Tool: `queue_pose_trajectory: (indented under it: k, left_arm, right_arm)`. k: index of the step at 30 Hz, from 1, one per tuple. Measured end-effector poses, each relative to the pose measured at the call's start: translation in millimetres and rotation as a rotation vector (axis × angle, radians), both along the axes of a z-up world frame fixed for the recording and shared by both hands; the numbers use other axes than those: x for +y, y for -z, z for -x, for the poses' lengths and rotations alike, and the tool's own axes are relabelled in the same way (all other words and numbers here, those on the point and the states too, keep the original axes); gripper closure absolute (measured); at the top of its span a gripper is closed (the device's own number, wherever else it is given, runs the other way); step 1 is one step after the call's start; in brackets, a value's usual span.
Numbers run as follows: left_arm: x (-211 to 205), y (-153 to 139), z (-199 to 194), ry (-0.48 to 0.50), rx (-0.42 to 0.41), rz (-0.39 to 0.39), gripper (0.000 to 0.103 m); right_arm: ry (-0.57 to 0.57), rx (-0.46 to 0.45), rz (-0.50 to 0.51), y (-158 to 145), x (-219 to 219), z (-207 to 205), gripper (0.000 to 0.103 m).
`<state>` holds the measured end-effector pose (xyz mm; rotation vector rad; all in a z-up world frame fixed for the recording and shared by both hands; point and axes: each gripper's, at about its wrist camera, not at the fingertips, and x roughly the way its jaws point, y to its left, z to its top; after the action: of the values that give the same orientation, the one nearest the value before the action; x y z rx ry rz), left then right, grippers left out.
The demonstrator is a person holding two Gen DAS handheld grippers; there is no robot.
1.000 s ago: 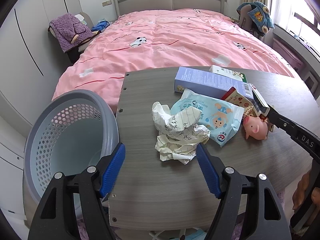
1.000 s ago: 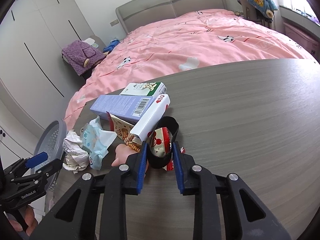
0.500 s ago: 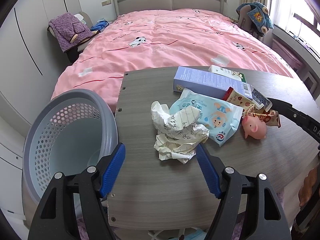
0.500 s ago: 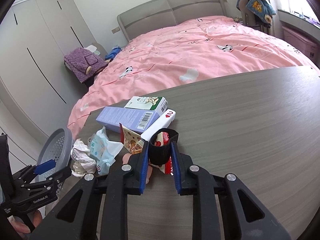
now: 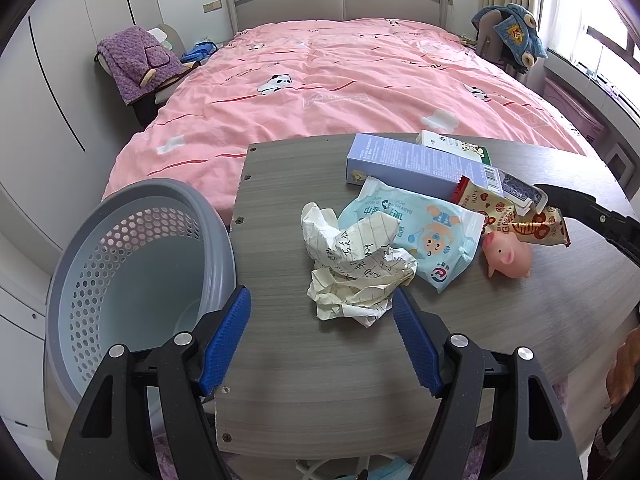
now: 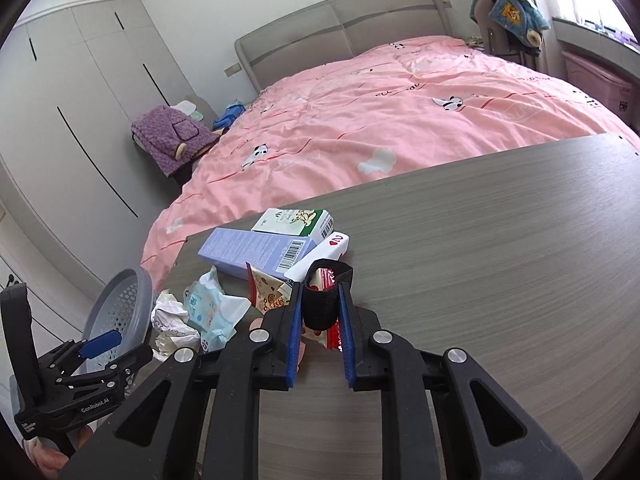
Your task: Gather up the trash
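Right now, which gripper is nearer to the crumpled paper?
Left. The left gripper hovers open just short of the crumpled paper. The right gripper is past the wipes pack, closing on a black band.

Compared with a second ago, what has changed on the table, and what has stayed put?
The right gripper is closing its jaws on the black band, squeezing it from a wide loop into a narrow one and lifting it slightly off the red wrapper. The left gripper stays open and still before the crumpled paper. The wipes pack, pig toy, boxes and basket have not moved.
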<state>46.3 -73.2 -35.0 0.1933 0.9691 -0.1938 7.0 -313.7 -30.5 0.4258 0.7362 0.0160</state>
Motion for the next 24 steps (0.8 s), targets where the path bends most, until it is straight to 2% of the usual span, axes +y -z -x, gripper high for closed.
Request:
queue_pose_trajectory:
  k: [7, 13, 20, 24]
  left_arm:
    - [0, 0, 1, 0.004, 0.004, 0.004, 0.033]
    - [0, 0, 1, 0.007, 0.004, 0.004, 0.033]
    - [0, 0, 1, 0.009, 0.007, 0.005, 0.033]
    - [0, -1, 1, 0.010, 0.007, 0.005, 0.033]
  right_arm:
    - [-0.001, -0.048, -0.012, -10, -2, 5, 0.090]
    - [0.007, -0.043, -0.012, -12, -4, 6, 0.090]
    - [0.021, -0.071, -0.058, -18, -15, 12, 0.090]
    - [0.023, -0.093, -0.052, -22, -16, 15, 0.090]
